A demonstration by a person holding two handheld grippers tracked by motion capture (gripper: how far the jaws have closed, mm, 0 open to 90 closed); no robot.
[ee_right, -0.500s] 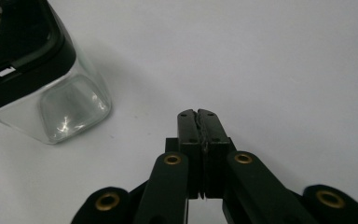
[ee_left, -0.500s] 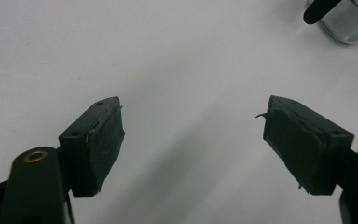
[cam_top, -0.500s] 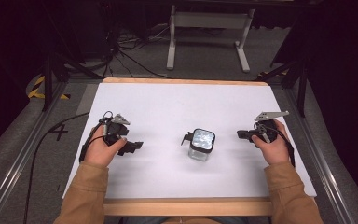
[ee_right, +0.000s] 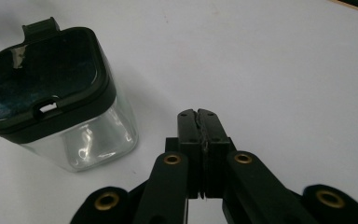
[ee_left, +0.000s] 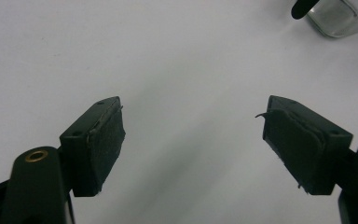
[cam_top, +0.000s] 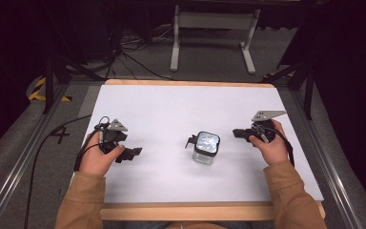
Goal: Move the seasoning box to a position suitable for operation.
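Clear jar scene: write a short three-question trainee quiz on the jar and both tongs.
1. True or false: the right tongs are shut with nothing between them.
2. Which tongs stand open over the bare white table: A) left tongs B) right tongs?
3. Fill in: the clear jar wears a ____ lid.

Key: 1 true. 2 A. 3 black. The jar stands upright between the two hands, touched by neither tongs.
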